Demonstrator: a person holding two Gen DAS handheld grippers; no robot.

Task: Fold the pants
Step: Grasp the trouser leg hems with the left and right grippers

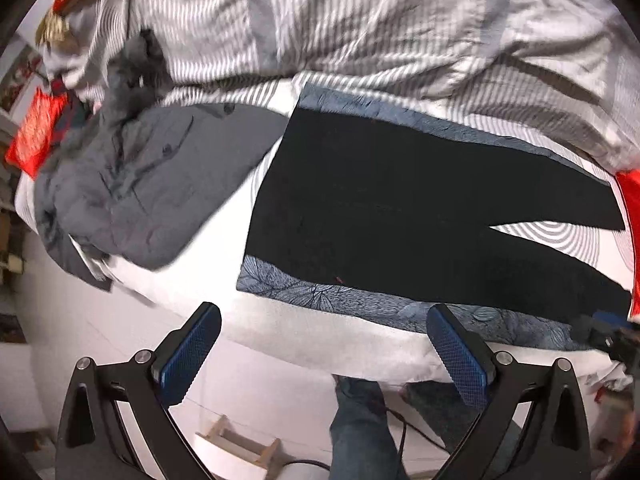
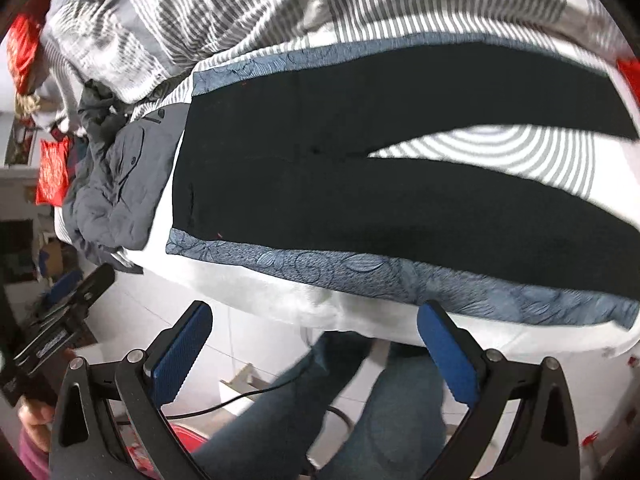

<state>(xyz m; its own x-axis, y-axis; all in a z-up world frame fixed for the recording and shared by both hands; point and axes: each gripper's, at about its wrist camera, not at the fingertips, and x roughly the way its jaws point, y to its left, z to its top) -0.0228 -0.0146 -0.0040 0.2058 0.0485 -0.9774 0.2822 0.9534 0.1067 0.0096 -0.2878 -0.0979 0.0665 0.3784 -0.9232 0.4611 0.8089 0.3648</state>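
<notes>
My left gripper (image 1: pixel 322 344) and right gripper (image 2: pixel 314 342) hang spread, empty. Risk: pinching the blue floral mat (image 2: pixel 360 268) along with the black pants (image 2: pixel 360 200).

Pretty cluttered bedroom tbh: white bed (image 1: pixel 280 336) with a rumpled grey-and-white striped duvet (image 1: pixel 360 20) at the far side, pale glossy tiled floor (image 2: pixel 260 344) near us, small light wooden rack (image 1: pixel 244 446) down there, red cushions (image 1: pixel 36 136) far left.
</notes>
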